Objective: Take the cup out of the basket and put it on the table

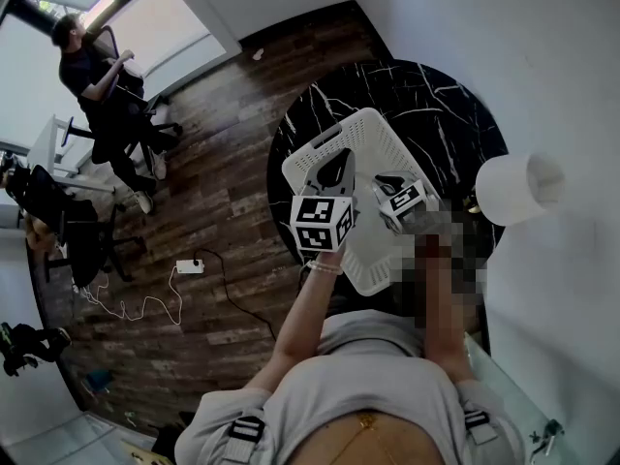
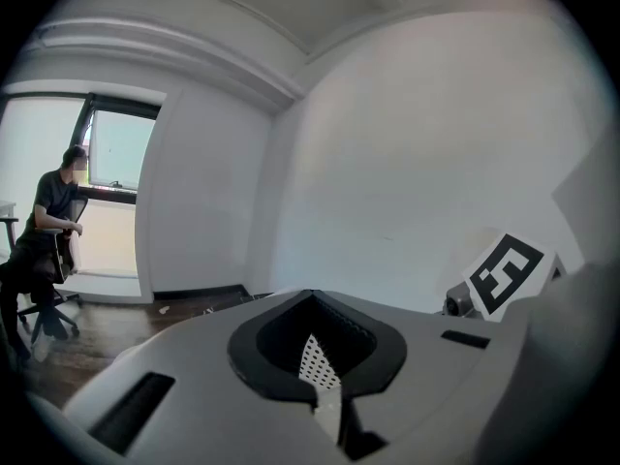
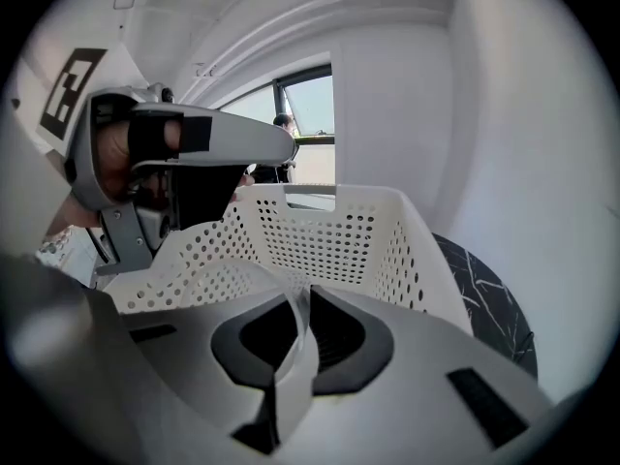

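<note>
A white perforated basket (image 1: 378,139) stands on the round black marble table (image 1: 436,95). My left gripper (image 1: 334,174) is at the basket's near left side, shut on its wall. In the left gripper view a strip of that perforated wall (image 2: 315,361) sits between the pads of the left gripper (image 2: 312,308). My right gripper (image 1: 387,184) hangs over the basket's inside. In the right gripper view the right gripper (image 3: 298,296) is shut on the thin, pale wall of the cup (image 3: 291,356), whose rim curves off to the left. The cup's body is hidden below the jaws.
A white lamp shade (image 1: 518,187) stands at the table's right edge, close to the wall. Bare marble (image 3: 489,298) shows right of the basket (image 3: 329,231). On the wood floor lie a power strip and cable (image 1: 189,266). A person (image 1: 97,76) sits by the window.
</note>
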Demonstrator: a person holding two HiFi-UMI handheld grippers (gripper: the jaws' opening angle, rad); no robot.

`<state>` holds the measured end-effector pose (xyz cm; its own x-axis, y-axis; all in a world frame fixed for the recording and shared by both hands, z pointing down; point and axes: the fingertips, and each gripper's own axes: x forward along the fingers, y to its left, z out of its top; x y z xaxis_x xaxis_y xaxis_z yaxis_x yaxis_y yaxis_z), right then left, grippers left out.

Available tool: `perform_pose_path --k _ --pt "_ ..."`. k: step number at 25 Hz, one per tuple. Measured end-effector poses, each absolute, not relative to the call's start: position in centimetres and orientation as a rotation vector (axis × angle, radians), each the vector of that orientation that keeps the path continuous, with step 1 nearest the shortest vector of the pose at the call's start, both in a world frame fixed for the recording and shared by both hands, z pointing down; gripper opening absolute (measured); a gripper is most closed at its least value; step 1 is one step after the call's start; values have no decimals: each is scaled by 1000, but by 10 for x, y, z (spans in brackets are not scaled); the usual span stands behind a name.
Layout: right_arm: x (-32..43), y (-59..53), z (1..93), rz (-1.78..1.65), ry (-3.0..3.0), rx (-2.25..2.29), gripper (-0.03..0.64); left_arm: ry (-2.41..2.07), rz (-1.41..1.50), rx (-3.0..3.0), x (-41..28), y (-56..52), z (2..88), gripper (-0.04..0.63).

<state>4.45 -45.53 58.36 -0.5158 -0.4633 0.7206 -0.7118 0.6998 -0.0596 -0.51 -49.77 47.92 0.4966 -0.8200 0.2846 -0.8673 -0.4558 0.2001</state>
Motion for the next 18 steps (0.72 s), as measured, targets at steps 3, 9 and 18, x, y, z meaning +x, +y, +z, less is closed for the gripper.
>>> perform_pose_path --k 3,9,18 --pt "47 -458 575 439 -2226 923 28 -1420 210 2430 -5 -497 478 6" --pt "54 -461 557 410 -2254 984 28 -1424 203 2439 -5 -494 473 6" --pt "62 -458 531 374 -2278 1040 28 -1433 206 2447 -6 -490 469 6"
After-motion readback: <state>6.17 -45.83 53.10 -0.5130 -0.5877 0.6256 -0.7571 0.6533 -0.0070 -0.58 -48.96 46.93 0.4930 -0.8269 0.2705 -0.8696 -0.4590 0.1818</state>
